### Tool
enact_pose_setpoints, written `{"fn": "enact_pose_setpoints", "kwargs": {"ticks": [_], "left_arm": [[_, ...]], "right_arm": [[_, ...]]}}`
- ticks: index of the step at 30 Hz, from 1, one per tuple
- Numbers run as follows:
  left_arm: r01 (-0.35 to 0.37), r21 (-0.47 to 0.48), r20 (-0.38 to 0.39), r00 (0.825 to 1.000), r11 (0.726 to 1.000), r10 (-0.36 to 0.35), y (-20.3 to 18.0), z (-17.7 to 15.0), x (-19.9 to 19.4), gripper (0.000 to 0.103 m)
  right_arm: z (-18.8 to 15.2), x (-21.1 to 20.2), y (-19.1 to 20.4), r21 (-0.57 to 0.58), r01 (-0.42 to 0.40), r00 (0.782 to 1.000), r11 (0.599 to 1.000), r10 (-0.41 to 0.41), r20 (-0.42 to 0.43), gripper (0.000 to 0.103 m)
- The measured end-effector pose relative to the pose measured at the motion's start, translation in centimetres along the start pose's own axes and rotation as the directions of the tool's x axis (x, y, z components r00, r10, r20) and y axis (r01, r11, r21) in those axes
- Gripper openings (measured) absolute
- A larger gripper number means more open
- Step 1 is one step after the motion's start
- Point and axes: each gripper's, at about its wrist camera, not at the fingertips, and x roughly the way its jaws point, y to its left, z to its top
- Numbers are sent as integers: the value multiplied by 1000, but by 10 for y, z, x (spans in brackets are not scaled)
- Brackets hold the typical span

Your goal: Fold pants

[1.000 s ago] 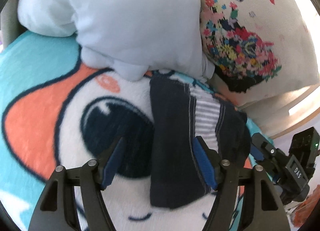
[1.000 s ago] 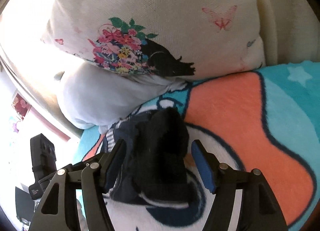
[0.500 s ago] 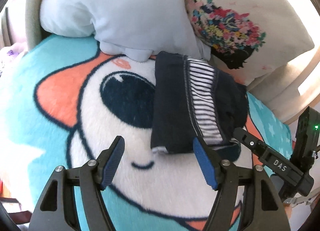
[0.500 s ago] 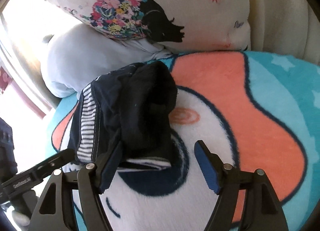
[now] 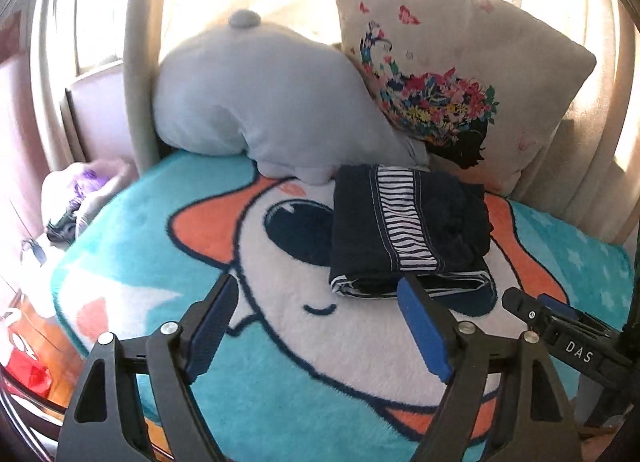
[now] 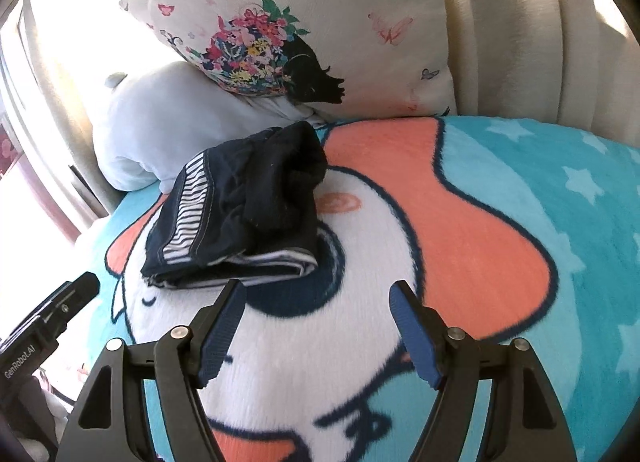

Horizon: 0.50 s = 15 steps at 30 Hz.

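Note:
The dark navy pants (image 5: 408, 229) with a black-and-white striped band lie folded in a compact bundle on the cartoon blanket (image 5: 200, 229), just in front of the pillows. They also show in the right wrist view (image 6: 244, 205). My left gripper (image 5: 320, 326) is open and empty, hovering short of the bundle's near edge. My right gripper (image 6: 316, 330) is open and empty, pulled back from the bundle, over the blanket (image 6: 480, 221). The right gripper's body shows at the lower right of the left wrist view (image 5: 568, 338).
A pale grey plush pillow (image 5: 264, 109) and a cream floral cushion (image 5: 448, 77) lean against the bed's back rails behind the pants. The blanket's left edge drops to a floor with clutter (image 5: 76, 201). A red item (image 5: 24, 366) lies at lower left.
Both grippers have pulled back and up from the folded pants, which now lie farther away and free. The pants have stayed folded in place.

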Motion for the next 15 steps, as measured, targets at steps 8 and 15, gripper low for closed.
{"fn": "enact_pose_setpoints", "kwargs": {"ticks": [8,15], "left_arm": [[-20,11,29,999,1000,19,-5,-7,-17,84],[-25,20,59,998,999,23,-7,-11,-29,84]], "right_arm": [[-14,-8,6,-12,-2,1000,1000,2,-4,80],[-21,-15,7,-16,5,1000,1000,-5,3,80]]}}
